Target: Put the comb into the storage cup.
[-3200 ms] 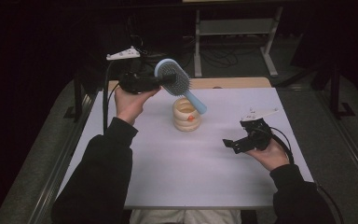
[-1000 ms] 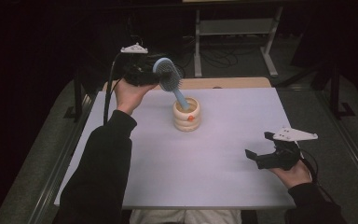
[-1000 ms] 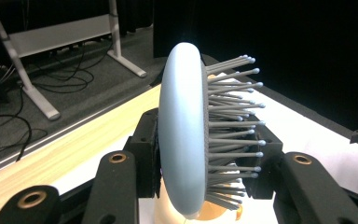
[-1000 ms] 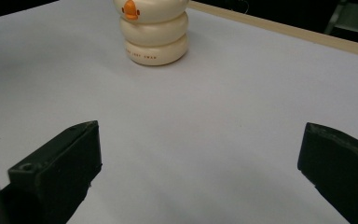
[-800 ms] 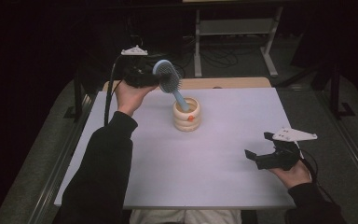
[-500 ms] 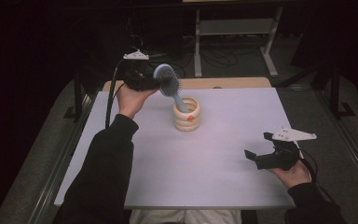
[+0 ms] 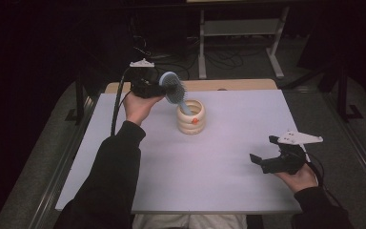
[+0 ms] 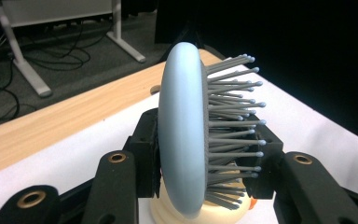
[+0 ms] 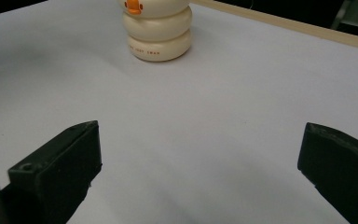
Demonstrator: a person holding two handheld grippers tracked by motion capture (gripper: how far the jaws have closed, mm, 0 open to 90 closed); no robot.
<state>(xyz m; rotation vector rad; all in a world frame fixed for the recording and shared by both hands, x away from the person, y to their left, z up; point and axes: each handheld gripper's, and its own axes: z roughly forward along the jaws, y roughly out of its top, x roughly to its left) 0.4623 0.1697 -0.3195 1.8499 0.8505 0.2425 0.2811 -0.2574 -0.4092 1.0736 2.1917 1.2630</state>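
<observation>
Left gripper: jaws clamped on blue hairbrush head | brush handle tip inside cream ringed holder | right gripper: jaws wide, empty, well apart from holder.

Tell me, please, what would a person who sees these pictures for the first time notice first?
The eye goes first to the light blue hairbrush, clamped by its head in the left gripper at the far left of the white table, its handle dipping into the cream ringed holder. In the left gripper view its grey bristles point to the right. The right gripper is open over the near right of the table.
</observation>
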